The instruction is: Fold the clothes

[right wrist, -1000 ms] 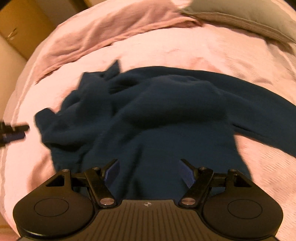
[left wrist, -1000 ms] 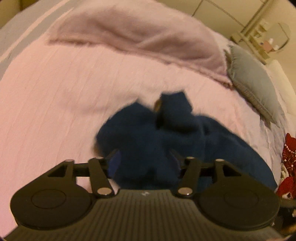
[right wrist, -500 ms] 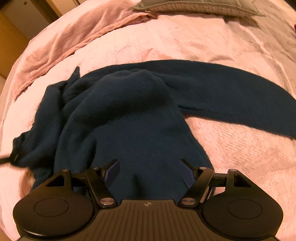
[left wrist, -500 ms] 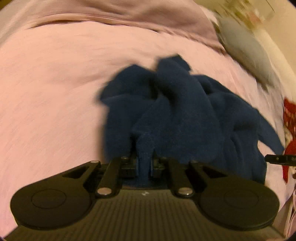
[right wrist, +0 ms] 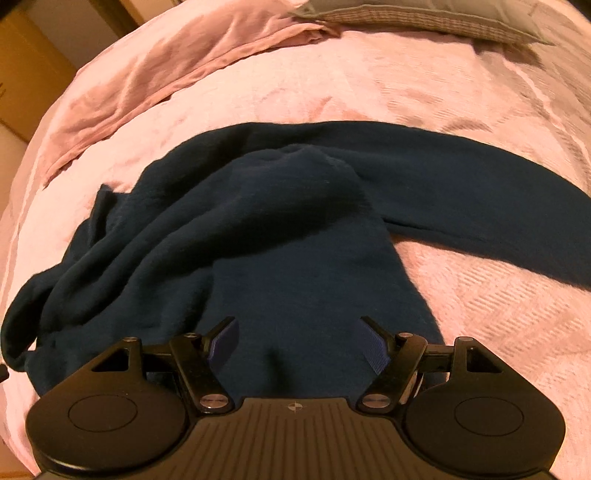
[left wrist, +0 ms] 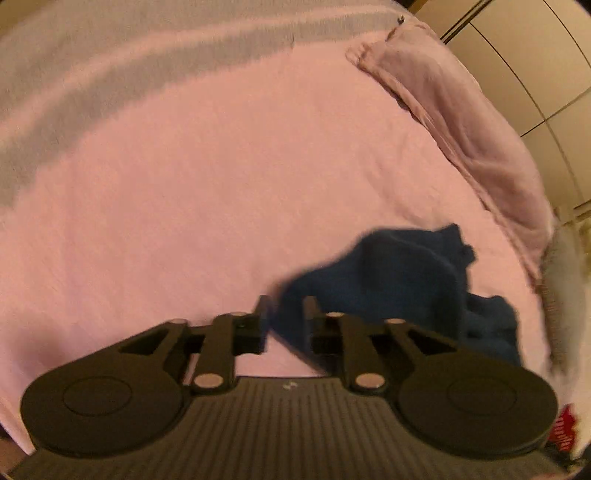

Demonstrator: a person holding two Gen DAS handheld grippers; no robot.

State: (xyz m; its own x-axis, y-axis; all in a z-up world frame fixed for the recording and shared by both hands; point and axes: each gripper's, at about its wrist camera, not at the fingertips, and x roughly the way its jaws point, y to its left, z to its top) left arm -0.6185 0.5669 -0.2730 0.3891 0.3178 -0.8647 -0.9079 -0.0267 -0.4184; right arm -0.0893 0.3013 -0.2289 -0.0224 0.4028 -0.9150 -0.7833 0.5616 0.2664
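Folding has barely begun, by the look of it: the dark navy fleece garment [right wrist: 295, 229] lies rumpled on the pink textured bedspread [right wrist: 480, 325], with no neat crease or squared edge anywhere. One long sleeve-like part stretches flat toward the right side of the right wrist view, while the rest is bunched in soft ridges toward the left, one layer heaped over another. Everything is left to do, I judge: spread the cloth flat, straighten the bunched side, then make the folds.

In the right wrist view the right gripper [right wrist: 297, 341] hovers just over the near edge of the garment, its blue-padded fingers spread wide with cloth below them and nothing between them. In the left wrist view (blurred by motion) the left gripper [left wrist: 286, 317] sits at the left end of the garment; its fingers stand a little apart, and a flap of navy cloth reaches into the gap and against the right finger. Whether that flap is pinched or merely lying there, I cannot tell from the blur.

A crumpled mauve blanket [left wrist: 461, 122] lies along the far side of the bed, well apart from the garment, and a grey pillow [right wrist: 424, 14] sits beyond it at the head.
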